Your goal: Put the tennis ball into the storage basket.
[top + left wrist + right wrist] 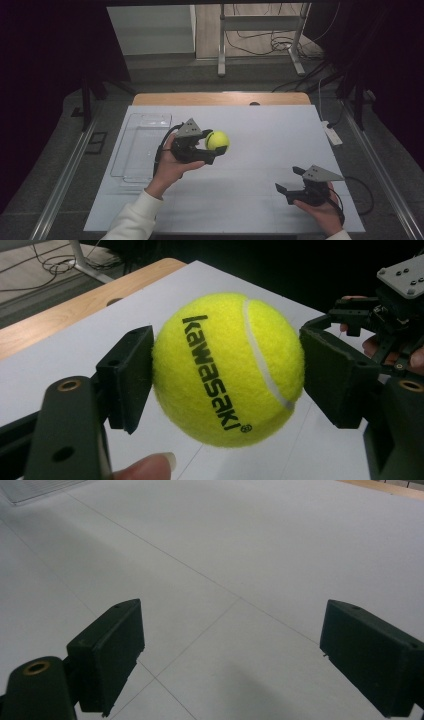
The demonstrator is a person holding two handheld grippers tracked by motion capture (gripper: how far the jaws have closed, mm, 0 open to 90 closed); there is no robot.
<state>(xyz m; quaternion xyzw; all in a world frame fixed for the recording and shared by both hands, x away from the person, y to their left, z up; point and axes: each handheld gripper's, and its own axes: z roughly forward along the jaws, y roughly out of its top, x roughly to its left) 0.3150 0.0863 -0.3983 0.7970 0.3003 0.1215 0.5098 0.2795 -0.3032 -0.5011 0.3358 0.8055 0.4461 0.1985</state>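
Note:
A yellow tennis ball (218,140) printed "kawasaki" (227,370) is held above the white table sheet (260,130), left of centre. My left gripper (215,146) is shut on it, one black pad pressing each side (127,377). A fingertip (147,467) of the hand holding that gripper shows at the bottom of the left gripper view. My right gripper (291,181) rests low near the front right of the sheet, jaws wide apart with nothing between them (240,650). It also appears far right in the left gripper view (390,310).
A clear plastic tray (142,147) lies on the left part of the sheet, its corner showing in the right gripper view (35,487). The wooden table edge (220,98) runs along the back. A white power strip (331,133) lies off the right side.

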